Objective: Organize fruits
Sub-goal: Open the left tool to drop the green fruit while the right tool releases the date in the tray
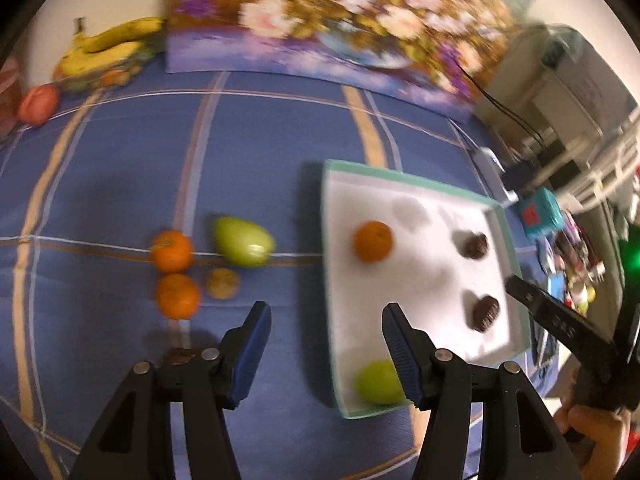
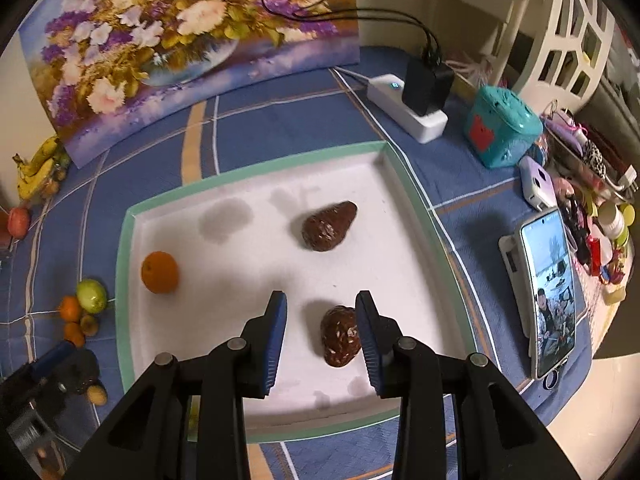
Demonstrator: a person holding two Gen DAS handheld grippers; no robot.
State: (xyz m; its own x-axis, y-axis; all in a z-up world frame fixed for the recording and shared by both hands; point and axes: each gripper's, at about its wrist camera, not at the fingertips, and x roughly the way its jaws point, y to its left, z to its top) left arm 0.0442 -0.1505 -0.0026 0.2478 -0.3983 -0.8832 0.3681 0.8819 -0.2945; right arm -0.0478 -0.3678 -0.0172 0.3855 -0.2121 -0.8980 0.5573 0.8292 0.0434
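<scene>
A white tray with a teal rim (image 1: 416,181) (image 2: 124,240) lies on the blue checked cloth. It holds an orange (image 1: 372,241) (image 2: 159,272), two dark brown fruits (image 2: 329,226) (image 2: 340,336) and a green fruit (image 1: 376,382). On the cloth left of the tray lie two oranges (image 1: 172,251) (image 1: 177,296), a green fruit (image 1: 244,241) and a small brown fruit (image 1: 222,283). My left gripper (image 1: 326,316) is open and empty above the tray's left edge. My right gripper (image 2: 321,304) is open over the tray, with the near brown fruit just inside its right finger.
Bananas (image 1: 108,42) and a red fruit (image 1: 38,104) lie at the far left by a flower painting (image 2: 172,32). A power strip with a charger (image 2: 416,100), a teal box (image 2: 504,124), a phone (image 2: 554,292) and clutter sit right of the tray.
</scene>
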